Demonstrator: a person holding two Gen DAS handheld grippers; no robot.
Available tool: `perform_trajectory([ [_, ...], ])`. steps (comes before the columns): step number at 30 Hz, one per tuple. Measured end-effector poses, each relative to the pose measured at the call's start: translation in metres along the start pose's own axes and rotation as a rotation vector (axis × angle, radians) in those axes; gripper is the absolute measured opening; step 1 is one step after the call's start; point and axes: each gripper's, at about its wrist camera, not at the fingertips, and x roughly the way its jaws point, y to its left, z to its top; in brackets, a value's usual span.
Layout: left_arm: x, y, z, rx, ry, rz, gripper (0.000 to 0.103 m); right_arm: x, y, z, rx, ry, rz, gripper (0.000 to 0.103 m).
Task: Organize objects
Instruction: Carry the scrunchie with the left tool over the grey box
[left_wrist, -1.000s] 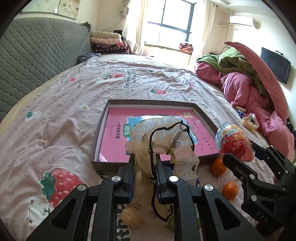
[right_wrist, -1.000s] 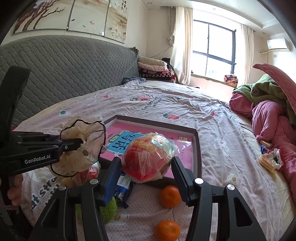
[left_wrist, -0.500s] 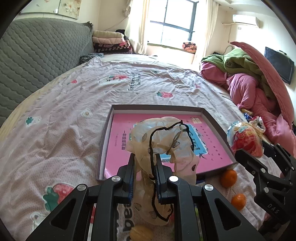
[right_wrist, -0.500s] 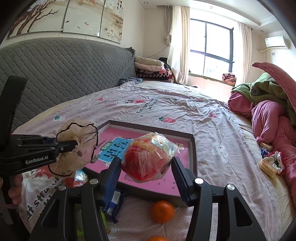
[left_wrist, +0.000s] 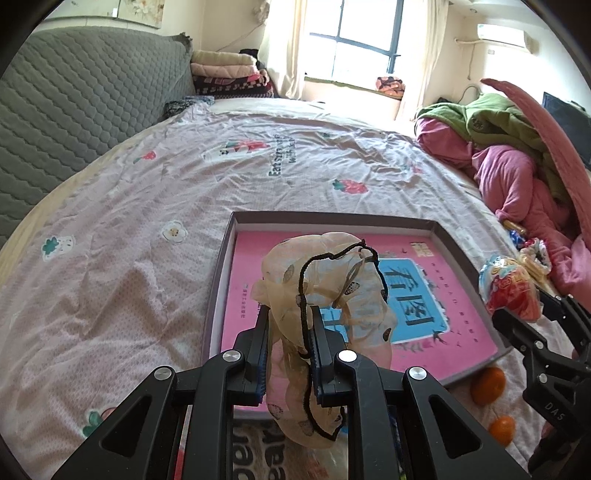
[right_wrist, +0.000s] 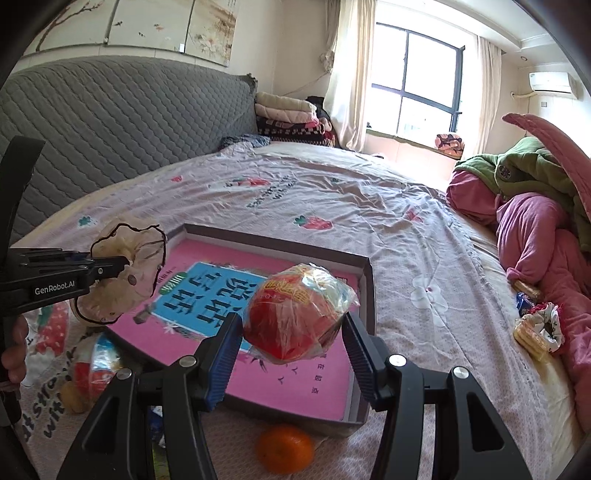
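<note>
My left gripper (left_wrist: 290, 317) is shut on a beige spotted scrunchie (left_wrist: 325, 266) with black trim, held above the near edge of a shallow grey box (left_wrist: 332, 218). A pink book (left_wrist: 251, 266) with a blue panel lies inside the box. My right gripper (right_wrist: 291, 325) is shut on a round red snack in clear wrap (right_wrist: 295, 314), also hanging over the box's near side. The right wrist view shows the scrunchie (right_wrist: 125, 284) to the left of the snack. In the left wrist view the snack (left_wrist: 509, 284) hangs at the box's right edge.
Two oranges (left_wrist: 487, 384) (left_wrist: 501, 430) lie on the bedsheet just in front of the box. Another wrapped red snack (right_wrist: 96, 369) lies near left. A white scrunchie and snacks (right_wrist: 546, 325) sit by the pink and green bedding pile (right_wrist: 535, 221) on the right. Grey headboard (right_wrist: 110, 122) at left.
Both grippers have moved forward over the bed toward the box, each still holding its item. The box now fills more of both views and the oranges have slid lower.
</note>
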Motion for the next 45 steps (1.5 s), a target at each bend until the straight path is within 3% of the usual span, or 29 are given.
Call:
perform_trajectory([
  [21,0.064,0.021,0.01,-0.055,0.116,0.047,0.021,0.049,-0.019,-0.007,0.03,0.165,-0.017,0.056],
  [34,0.068,0.019,0.008,-0.039,0.134,0.044,0.022,0.055,-0.019,-0.01,0.044,0.19,-0.022,0.056],
  [45,0.066,0.016,0.005,-0.03,0.15,0.055,0.029,0.054,-0.018,-0.01,0.047,0.196,-0.012,0.057],
])
